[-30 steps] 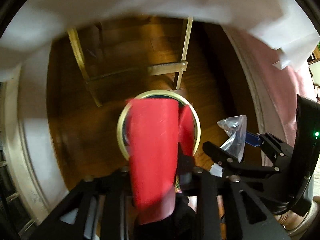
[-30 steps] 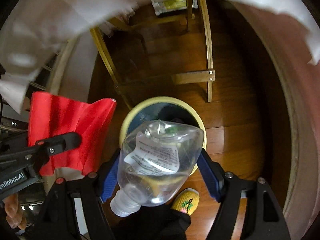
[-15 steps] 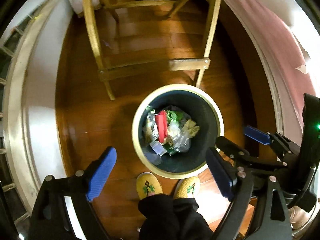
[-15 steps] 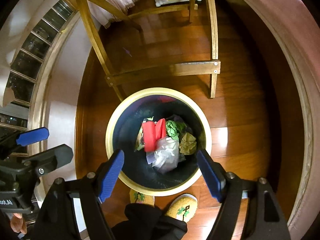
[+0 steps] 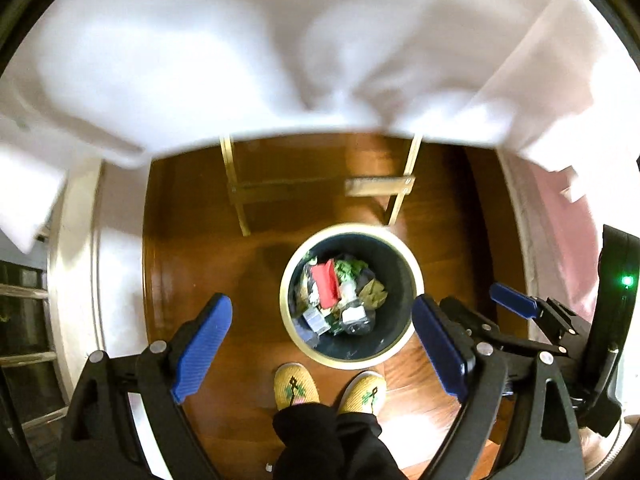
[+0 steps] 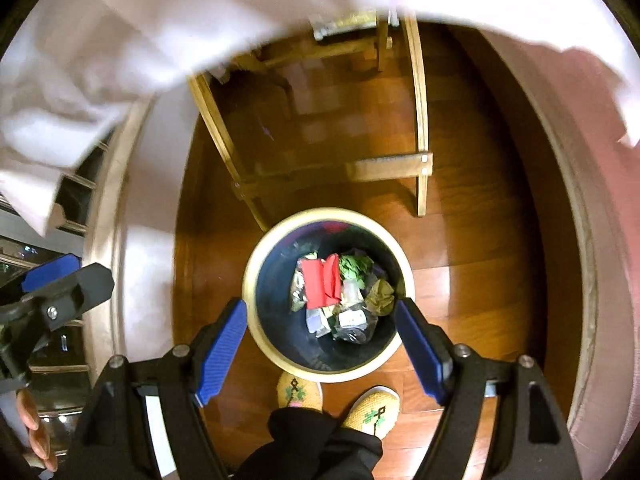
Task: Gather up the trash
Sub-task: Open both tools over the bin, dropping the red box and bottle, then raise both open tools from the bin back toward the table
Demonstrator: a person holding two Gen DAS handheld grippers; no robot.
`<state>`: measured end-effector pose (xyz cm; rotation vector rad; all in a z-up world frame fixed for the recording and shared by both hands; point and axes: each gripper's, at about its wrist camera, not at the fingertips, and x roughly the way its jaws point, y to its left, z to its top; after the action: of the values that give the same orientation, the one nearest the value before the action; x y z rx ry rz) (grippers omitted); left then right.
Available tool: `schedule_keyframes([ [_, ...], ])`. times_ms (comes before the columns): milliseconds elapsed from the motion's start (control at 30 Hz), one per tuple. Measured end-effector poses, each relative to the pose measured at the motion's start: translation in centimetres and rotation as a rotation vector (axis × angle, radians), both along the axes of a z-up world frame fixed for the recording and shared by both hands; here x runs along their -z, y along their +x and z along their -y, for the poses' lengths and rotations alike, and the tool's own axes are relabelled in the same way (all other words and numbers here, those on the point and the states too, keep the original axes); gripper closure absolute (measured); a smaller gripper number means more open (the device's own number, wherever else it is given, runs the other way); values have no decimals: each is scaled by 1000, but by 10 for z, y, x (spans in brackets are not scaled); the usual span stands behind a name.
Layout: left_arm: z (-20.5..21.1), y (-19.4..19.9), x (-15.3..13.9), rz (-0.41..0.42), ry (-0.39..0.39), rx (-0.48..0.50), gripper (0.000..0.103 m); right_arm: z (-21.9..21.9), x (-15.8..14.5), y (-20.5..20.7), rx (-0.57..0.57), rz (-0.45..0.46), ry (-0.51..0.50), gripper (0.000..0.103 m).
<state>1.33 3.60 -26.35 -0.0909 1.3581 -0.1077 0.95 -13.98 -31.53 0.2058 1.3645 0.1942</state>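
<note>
I hold both tools above the trash bin (image 6: 256,320), pointing steeply down into it. My left hand-held gripper (image 5: 320,344) is spread wide with nothing between its blue pads (image 5: 202,344), and my right hand-held gripper (image 6: 320,344) is likewise released and empty.

The trash lies at the bottom of the bin: a red folded carton (image 6: 318,284) toward the bin's far-left side, a crushed clear plastic bottle (image 6: 354,322) nearer my feet, a green crumpled wrapper (image 6: 356,266) just beside the carton, and an olive-brown crumpled scrap (image 6: 380,294) against the bin's right wall. My yellow slippers (image 6: 300,392) stand just at the bin's near rim. Beyond the bin are the wooden legs (image 6: 422,184) of a table, and a white cloth (image 5: 280,48) hangs blurred over the far side.

I judge all this litter light and easily crushed. The bottle looks slick and springy, so I would pinch such a piece across its flattened middle, or at the neck. The carton is thin card; an edge or fold gives the surest hold. Wrappers are soft and need a full close.
</note>
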Motion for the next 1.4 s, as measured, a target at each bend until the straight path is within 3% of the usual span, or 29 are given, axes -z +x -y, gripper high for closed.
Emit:
schedule_keyframes([
  [567,6,13,-199,199,43,-7,13,17,-196,11,-40,217,97,26],
  [767,9,10,-249,244,69,-22,13,16,-261,16,-73,303,97,26],
  [1100,6,8,-314,351,91,-53,13,7,-326,39,-145,420,69,26],
  [1400,-14,38,-336,404,73,-59,13,-6,-342,74,-168,430,28,26],
])
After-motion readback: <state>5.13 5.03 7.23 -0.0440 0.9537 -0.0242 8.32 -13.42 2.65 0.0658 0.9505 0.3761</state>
